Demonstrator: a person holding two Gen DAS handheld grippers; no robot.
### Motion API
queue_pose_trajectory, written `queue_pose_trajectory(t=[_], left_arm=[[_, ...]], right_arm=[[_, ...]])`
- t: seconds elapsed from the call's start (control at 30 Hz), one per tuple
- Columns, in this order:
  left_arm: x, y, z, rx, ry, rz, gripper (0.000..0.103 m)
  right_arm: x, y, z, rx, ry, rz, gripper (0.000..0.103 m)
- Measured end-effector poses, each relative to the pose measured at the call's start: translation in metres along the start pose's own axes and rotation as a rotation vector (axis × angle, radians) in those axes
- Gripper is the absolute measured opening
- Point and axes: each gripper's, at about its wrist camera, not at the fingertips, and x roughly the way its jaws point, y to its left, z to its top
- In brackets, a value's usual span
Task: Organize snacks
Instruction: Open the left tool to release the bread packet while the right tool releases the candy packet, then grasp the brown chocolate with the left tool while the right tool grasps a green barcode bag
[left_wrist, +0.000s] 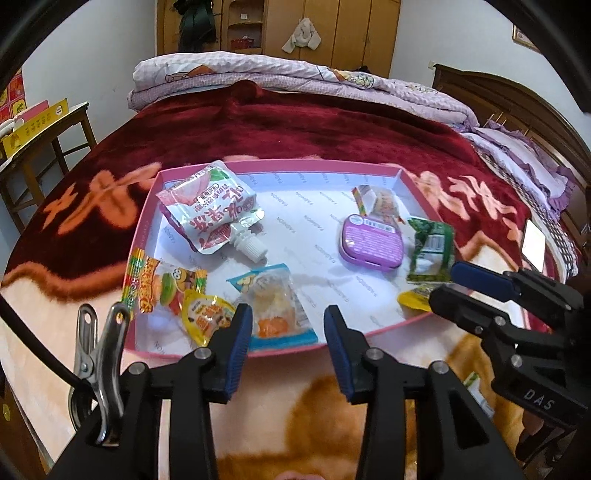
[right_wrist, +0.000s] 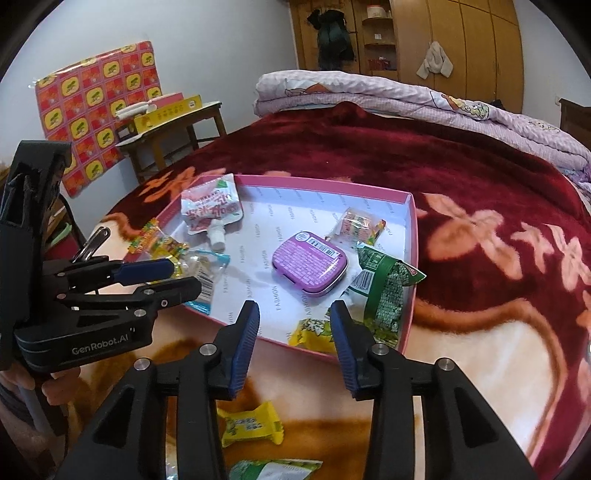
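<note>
A shallow pink tray (left_wrist: 369, 166) (right_wrist: 410, 258) lies on the bed and holds several snacks: a white spouted pouch (left_wrist: 210, 206) (right_wrist: 208, 208), a purple tin (left_wrist: 369, 240) (right_wrist: 310, 260), a green packet (left_wrist: 432, 245) (right_wrist: 388, 291), a clear candy bag (left_wrist: 277, 306) and yellow packets (left_wrist: 203, 319). My left gripper (left_wrist: 288, 328) is open and empty at the tray's near edge. My right gripper (right_wrist: 293, 321) is open and empty over the tray's near corner. A yellow candy (right_wrist: 251, 424) and a green packet (right_wrist: 273, 469) lie on the blanket below it.
The tray rests on a red and cream floral blanket (left_wrist: 295, 122). A folded purple quilt (left_wrist: 295, 77) lies at the far side. A wooden table with boxes (right_wrist: 166, 118) stands left of the bed. A phone (left_wrist: 533, 245) lies at the right.
</note>
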Motion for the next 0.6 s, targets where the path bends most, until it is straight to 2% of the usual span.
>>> queue_pose_trajectory(t=[0.3, 0.6], left_arm=[[-0.018, 0.001, -0.011, -0.014, 0.002, 0.007, 0.043], [-0.030, 0.002, -0.022, -0.025, 0.013, 0.000, 0.043]], right_arm=[[-0.019, 0.003, -0.008, 0.035, -0.015, 0.023, 0.041], [-0.027, 0.005, -0.022, 0.059, 0.018, 0.027, 0.041]])
